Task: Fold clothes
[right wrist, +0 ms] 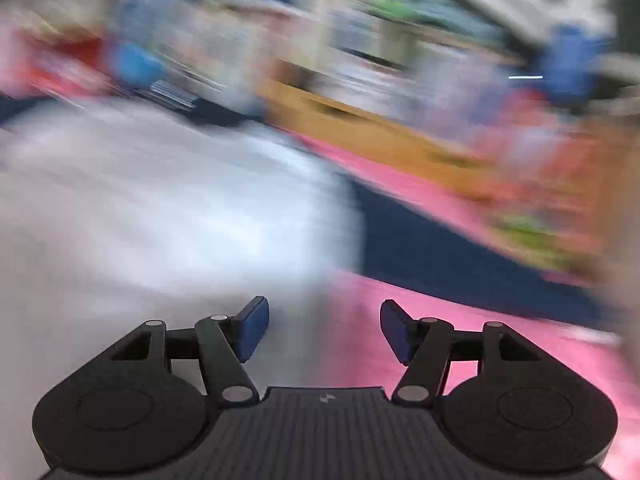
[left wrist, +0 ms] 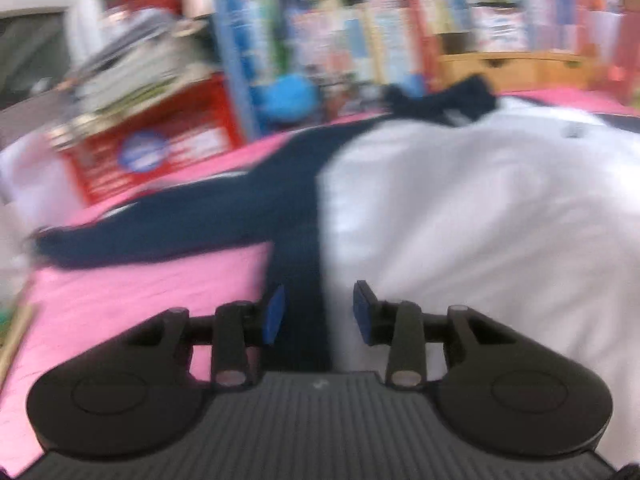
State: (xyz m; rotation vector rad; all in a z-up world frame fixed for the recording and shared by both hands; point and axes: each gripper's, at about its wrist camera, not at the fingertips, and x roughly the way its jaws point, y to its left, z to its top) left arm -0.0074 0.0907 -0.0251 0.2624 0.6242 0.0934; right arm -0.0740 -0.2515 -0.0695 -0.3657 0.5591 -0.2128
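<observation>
Pink cloth (left wrist: 132,300) is covering the work surface, with blurred shelves of books (left wrist: 360,40) running behind it. On that pink cloth a white and navy shirt (left wrist: 460,208) is lying spread flat, one navy sleeve (left wrist: 160,228) stretching out sideways. Left gripper (left wrist: 319,312) is hovering over the shirt, jaws apart, nothing between them. Right gripper (right wrist: 324,330) is hanging over the shirt's edge, jaws spread wider, gripping nothing; this view is heavily smeared.

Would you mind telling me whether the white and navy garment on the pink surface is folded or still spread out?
Spread out: the white and navy garment lies flat on the pink surface, its navy sleeve stretched sideways.
</observation>
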